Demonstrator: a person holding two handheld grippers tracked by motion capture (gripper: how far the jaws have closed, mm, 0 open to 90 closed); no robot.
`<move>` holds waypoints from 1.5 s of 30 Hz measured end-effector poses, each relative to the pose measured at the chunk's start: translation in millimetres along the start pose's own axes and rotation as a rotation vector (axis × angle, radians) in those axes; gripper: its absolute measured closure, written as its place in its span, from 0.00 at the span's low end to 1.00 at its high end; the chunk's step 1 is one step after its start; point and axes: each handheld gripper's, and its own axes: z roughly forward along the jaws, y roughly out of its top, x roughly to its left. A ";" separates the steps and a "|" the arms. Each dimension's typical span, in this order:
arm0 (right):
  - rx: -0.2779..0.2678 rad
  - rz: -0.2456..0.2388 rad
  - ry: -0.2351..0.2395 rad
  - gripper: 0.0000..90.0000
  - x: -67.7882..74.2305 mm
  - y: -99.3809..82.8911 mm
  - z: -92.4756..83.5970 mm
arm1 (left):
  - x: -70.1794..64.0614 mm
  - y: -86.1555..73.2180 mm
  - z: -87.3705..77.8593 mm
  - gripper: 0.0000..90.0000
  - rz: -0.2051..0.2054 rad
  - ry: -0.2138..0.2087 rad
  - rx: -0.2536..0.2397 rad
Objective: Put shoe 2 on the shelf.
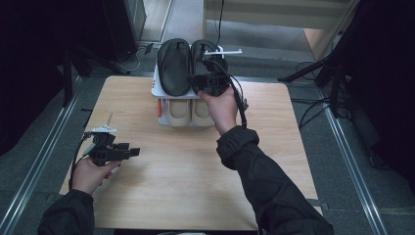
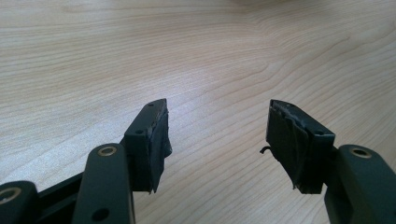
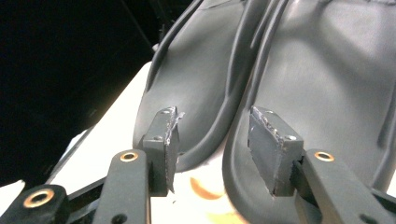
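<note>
Over the black slippers' (image 3: 280, 93) heels, right gripper (image 3: 212, 140) fingers apart, empty; left gripper (image 2: 217, 140) fingers likewise.

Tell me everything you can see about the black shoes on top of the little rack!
The black shoes are a pair of smooth, rubbery-looking slippers with raised rims, lying side by side, soles down, on the top shelf of a small white rack at the table's far edge. A beige pair sits on the shelf below. The right claw hovers open at their near ends, one jaw over each shoe; whether it touches them is unclear.
</note>
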 end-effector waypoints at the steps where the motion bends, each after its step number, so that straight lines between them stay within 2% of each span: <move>1: 0.000 0.000 0.000 0.60 0.0 0.0 0.0 | 0.0 0.0 0.0 0.44 0.000 0.000 0.000; 6: 0.011 -0.021 0.037 0.60 2.8 -16.0 -11.1 | -0.1 0.1 0.1 0.44 0.001 0.000 0.001; 9: 0.019 -0.049 0.067 0.61 5.2 -35.1 -17.3 | -0.8 0.1 0.4 0.44 0.002 0.001 -0.006; 13: 0.022 -0.071 0.077 0.61 5.0 -49.2 -20.7 | -1.6 0.3 0.0 0.44 0.006 0.000 -0.006; 17: 0.035 -0.064 0.096 0.62 0.8 -71.0 -24.6 | -2.5 0.4 0.6 0.44 0.007 -0.004 -0.007; 21: 0.037 -0.075 0.101 0.62 -0.5 -82.7 -26.9 | -2.4 0.5 0.6 0.44 0.008 -0.003 -0.007; 25: 0.036 -0.106 0.114 0.61 -1.0 -101.4 -29.9 | -3.1 0.7 0.2 0.44 0.010 -0.003 -0.005; 32: 0.042 -0.106 0.147 0.61 -6.6 -126.7 -28.5 | -4.2 0.7 0.5 0.44 0.015 -0.002 -0.010; 36: 0.054 -0.122 0.143 0.60 -10.8 -137.0 -27.1 | -4.9 0.5 0.3 0.44 0.012 -0.004 -0.011; 38: 0.066 -0.115 0.154 0.60 -15.1 -146.1 -26.5 | -4.8 0.6 0.5 0.44 0.014 -0.003 -0.008; 45: 0.067 -0.095 0.162 0.60 -24.5 -160.9 -27.1 | -5.9 0.6 1.3 0.44 0.019 -0.004 -0.005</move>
